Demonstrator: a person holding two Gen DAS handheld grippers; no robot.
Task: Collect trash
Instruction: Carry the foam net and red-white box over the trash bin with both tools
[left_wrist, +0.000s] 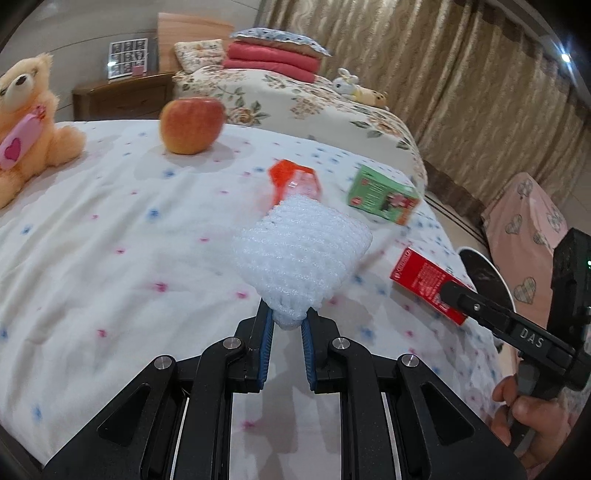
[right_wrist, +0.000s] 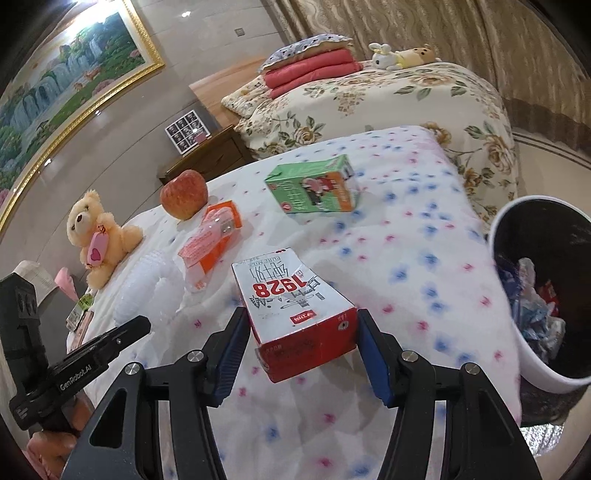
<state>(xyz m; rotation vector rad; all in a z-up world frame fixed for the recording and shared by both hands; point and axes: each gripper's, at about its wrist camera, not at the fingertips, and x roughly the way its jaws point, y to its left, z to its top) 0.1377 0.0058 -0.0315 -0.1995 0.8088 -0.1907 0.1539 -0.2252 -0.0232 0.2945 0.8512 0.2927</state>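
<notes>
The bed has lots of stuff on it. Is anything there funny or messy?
Yes. A green carton and an orange packet lie tipped over on the bedspread beside an apple. That is litter on a bed. The bin already holds crumpled wrappers.

Beige patterned curtains (left_wrist: 461, 74); floral-quilted bed (right_wrist: 388, 107); wooden nightstand (left_wrist: 122, 96); gold-framed landscape painting (right_wrist: 62, 92)

A red-and-white milk carton (right_wrist: 295, 317) is being gripped between the pads of the right tool (right_wrist: 301, 350) above the bed (right_wrist: 406, 258), with the trash bin (right_wrist: 546, 295) standing beside.
</notes>
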